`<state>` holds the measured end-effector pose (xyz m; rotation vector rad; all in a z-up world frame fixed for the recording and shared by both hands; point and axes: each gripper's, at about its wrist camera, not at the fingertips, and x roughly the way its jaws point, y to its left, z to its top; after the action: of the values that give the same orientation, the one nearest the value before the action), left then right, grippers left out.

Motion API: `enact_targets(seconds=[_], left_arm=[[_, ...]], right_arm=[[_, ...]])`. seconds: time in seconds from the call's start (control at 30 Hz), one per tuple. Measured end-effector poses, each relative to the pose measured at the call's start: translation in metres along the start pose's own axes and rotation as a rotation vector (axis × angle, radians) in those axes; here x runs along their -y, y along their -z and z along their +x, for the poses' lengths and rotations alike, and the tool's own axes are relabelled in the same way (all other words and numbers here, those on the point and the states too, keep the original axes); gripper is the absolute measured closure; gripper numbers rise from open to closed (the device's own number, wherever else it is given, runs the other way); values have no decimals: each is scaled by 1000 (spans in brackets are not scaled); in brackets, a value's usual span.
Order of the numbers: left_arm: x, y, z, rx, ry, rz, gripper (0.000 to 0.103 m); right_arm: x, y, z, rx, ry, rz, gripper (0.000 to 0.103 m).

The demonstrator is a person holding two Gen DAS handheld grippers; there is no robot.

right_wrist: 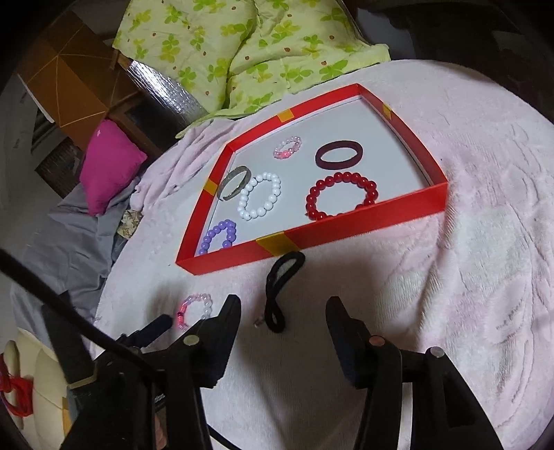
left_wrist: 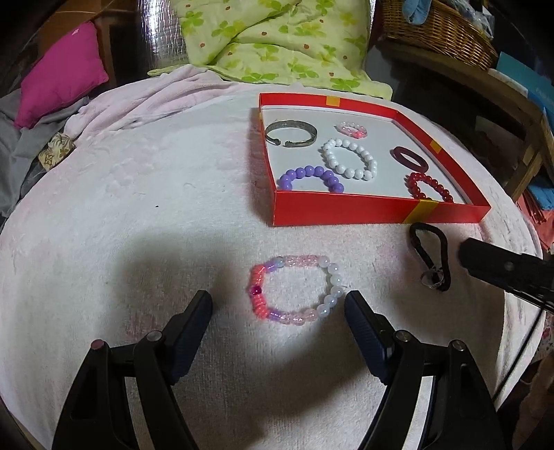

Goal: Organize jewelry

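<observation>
A pink, purple and white bead bracelet (left_wrist: 294,289) lies on the pale pink blanket (left_wrist: 138,207), between the tips of my open left gripper (left_wrist: 278,303). A black hair tie with a small charm (right_wrist: 280,290) lies in front of the red tray (right_wrist: 360,221), just ahead of my open right gripper (right_wrist: 284,308). The hair tie also shows in the left wrist view (left_wrist: 431,256). The tray (left_wrist: 346,209) holds a silver bangle (left_wrist: 291,133), a white bead bracelet (left_wrist: 349,159), a purple one (left_wrist: 310,178), a red one (left_wrist: 427,187), a dark ring (left_wrist: 408,158) and a small pink bracelet (left_wrist: 351,128).
A green floral quilt (left_wrist: 277,38) lies behind the tray. A magenta cushion (left_wrist: 62,72) and grey cloth are at the left. A wicker basket (left_wrist: 439,31) stands at the back right. The blanket's edge drops off at the right.
</observation>
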<state>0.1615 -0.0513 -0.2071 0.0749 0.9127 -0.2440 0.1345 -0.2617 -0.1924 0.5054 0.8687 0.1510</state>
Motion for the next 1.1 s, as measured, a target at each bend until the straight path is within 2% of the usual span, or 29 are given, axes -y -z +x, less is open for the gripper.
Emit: enact_targets(seconds=[0.07, 0.13, 0.17, 0.27, 0.3, 0.33, 0.5, 0.63, 0.67, 0.9, 1.1], left_arm=[[-1, 0, -1, 3, -2, 3, 24], [-1, 0, -1, 6, -2, 5, 24], [-1, 0, 0, 8, -1, 7, 26], [1, 1, -3, 20, 12, 24, 46], [2, 2, -4, 27, 15, 34, 52], [4, 2, -5, 34, 23, 49, 56], [10, 3, -6, 42, 73, 81, 87], [14, 3, -9, 54, 80, 99, 90], [13, 3, -10, 61, 83, 98, 95], [11, 5, -18, 77, 108, 85, 95], [4, 4, -17, 77, 78, 44, 95]], right_arm=[[-2, -1, 8, -6, 18, -10, 52], [-6, -1, 19, -21, 51, -34, 67], [-7, -1, 23, -23, 69, -45, 71], [-13, 0, 26, 5, 99, -93, 90], [-14, 1, 27, 3, 92, -100, 92], [-15, 3, 27, 6, 94, -109, 92], [-15, 7, 16, 25, 98, -137, 93], [-4, 7, 6, 27, 70, -98, 93], [-2, 6, 3, 27, 64, -88, 93], [18, 5, -14, 31, 3, -26, 93], [20, 4, -17, 30, -15, 7, 90]])
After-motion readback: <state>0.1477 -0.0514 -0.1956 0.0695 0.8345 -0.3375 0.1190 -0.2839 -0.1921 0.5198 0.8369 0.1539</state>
